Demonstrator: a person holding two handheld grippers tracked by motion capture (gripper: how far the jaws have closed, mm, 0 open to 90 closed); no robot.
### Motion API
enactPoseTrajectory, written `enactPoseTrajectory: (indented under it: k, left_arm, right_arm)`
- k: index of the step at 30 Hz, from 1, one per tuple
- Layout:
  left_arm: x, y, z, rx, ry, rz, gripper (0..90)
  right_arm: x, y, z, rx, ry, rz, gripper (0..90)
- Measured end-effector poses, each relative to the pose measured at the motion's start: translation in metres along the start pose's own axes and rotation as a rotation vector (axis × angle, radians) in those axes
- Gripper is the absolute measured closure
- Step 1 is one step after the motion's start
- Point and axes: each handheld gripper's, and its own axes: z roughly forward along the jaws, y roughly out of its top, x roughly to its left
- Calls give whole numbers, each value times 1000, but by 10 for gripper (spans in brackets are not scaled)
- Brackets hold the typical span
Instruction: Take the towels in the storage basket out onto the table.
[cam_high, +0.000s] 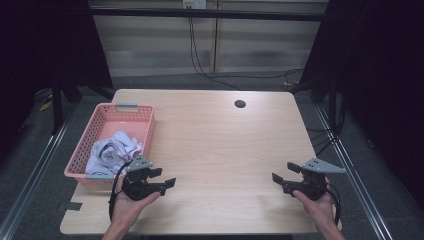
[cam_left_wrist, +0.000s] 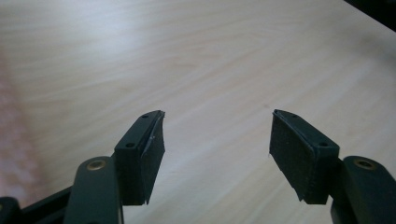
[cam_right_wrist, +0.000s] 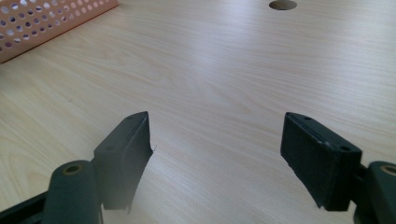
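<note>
White crumpled cloth (cam_high: 114, 150), possibly clothing, is seen lying in the pink basket (cam_high: 146, 131) while left gripper (cam_high: 165, 178) and right gripper (cam_high: 283, 173) are held spread, nothing pinched.

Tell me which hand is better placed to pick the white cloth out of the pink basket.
Left, probably. The left tongs sit open right beside the pink basket, close to the white cloth. The right tongs, also open, are across the table near its far edge.

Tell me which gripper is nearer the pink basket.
The left gripper: it sits just beside the basket holding white cloth. The right gripper is at the table's opposite side.
</note>
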Motion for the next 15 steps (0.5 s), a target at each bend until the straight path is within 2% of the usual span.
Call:
enactPoseTrajectory:
  k: [3,6,8,9,13,15]
  left_arm:
    - [7,2,-8,-18,1,-21,357]
    - [19,5,-27,-57,45,-33,357]
    - [21,6,-31,-62,61,-35,357]
    - [27,10,-40,-66,75,-25,346]
    - [36,16,-49,-54,97,-23,306]
    - [48,21,-57,-37,117,-24,284]
  right_arm:
    - [2,-1,1,13,9,-6,241]
    - [2,-1,2,14,15,-10,240]
    - [3,-1,3,16,11,-8,240]
    - [2,-1,4,22,15,-7,239]
    - [3,-1,6,27,23,-4,239]
    - [5,-1,7,30,26,-11,228]
